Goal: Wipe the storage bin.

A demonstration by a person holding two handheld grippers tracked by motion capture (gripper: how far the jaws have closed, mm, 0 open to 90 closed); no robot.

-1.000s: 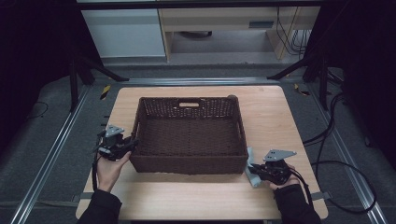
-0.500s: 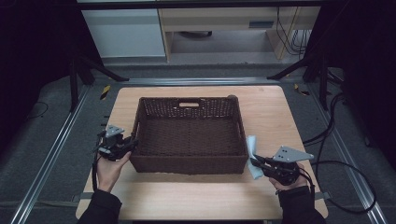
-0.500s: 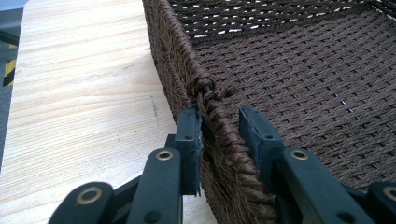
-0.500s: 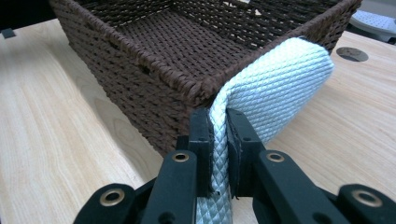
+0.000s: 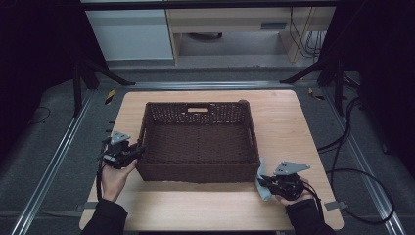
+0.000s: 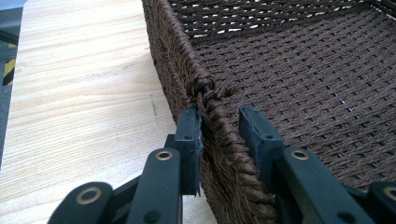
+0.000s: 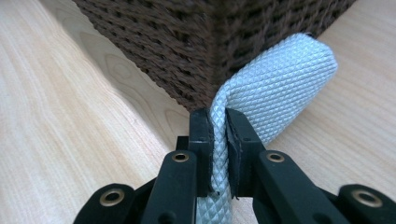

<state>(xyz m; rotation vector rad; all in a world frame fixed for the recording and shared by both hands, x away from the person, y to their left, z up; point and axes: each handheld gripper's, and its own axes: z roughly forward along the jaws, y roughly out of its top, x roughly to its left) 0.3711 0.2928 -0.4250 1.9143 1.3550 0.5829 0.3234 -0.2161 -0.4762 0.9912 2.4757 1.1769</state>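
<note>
While the left claw (image 6: 219, 133) straddles the basket (image 5: 198, 142) rim, seemingly not squeezing, the right claw (image 7: 219, 126) pinches a pale cloth (image 7: 275, 93) beside its corner.

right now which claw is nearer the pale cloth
Right. The right claw is shut on the pale cloth beside the basket's near right corner. The left claw straddles the basket's left rim, across the basket from the cloth.

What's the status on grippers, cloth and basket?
Left gripper straddles the basket rim, jaws not closed. Right gripper shut on pale cloth at the basket's near right corner. Nothing in the way.
</note>
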